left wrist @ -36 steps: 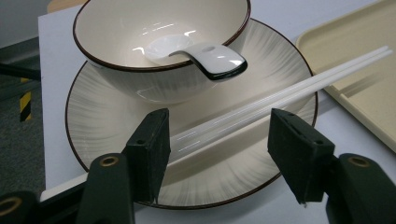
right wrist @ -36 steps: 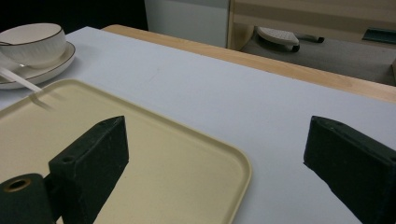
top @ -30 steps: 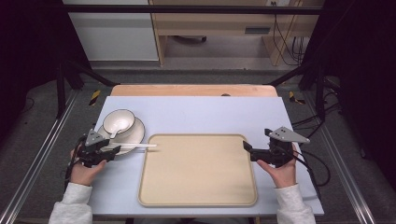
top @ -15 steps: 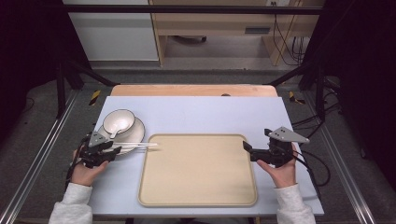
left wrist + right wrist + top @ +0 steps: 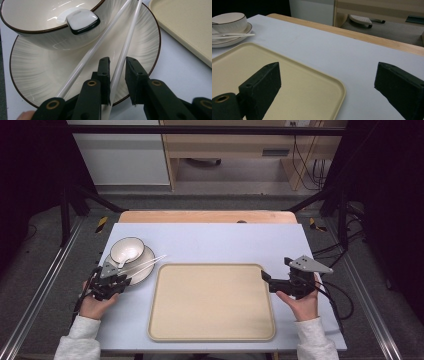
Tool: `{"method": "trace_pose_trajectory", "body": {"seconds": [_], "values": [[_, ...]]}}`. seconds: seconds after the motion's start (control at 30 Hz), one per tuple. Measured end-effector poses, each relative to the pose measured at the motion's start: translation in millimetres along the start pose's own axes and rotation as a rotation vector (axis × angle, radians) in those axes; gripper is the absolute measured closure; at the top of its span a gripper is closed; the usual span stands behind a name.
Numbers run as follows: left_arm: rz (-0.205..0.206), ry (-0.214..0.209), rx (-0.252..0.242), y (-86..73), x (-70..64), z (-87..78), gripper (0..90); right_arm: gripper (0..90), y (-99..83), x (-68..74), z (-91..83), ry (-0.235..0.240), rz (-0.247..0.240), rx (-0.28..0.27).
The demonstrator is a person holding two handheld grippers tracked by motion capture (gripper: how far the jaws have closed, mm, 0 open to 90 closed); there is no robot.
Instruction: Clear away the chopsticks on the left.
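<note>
One beige tray (image 5: 212,302) fills the table's middle; at its ten o'clock a plate (image 5: 50,67) carries a bowl (image 5: 47,22) and two chopsticks (image 5: 125,47); the left gripper (image 5: 117,75) straddles one chopstick, jaws not clamped; the right gripper (image 5: 327,87) gapes wide at three o'clock.

place: lab | signs: black frame (image 5: 210,129), cables (image 5: 305,157), table (image 5: 210,237)
</note>
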State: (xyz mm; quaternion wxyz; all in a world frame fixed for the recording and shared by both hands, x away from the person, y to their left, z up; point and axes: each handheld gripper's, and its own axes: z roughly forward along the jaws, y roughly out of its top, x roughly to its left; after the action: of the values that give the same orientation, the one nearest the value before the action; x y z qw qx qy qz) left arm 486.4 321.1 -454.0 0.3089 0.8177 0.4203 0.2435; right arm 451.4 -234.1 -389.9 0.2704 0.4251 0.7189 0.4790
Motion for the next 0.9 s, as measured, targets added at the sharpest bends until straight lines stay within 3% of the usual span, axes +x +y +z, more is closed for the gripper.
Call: {"method": "trace_pose_trajectory", "body": {"seconds": [0.3,0.63,0.9], "values": [[-0.005,-0.001,0.022,2.9,-2.9,2.9,82.2,7.5,0.0,0.3,0.5,0.001,0.002,-0.002],[-0.041,-0.013,0.037,10.6,-5.0,8.2,76.1,7.5,-0.4,0.6,1.5,0.003,-0.007,0.005],[-0.062,0.009,0.066,20.0,-5.6,15.0,76.7,7.6,-0.3,0.4,1.4,0.006,-0.008,0.005]]}}
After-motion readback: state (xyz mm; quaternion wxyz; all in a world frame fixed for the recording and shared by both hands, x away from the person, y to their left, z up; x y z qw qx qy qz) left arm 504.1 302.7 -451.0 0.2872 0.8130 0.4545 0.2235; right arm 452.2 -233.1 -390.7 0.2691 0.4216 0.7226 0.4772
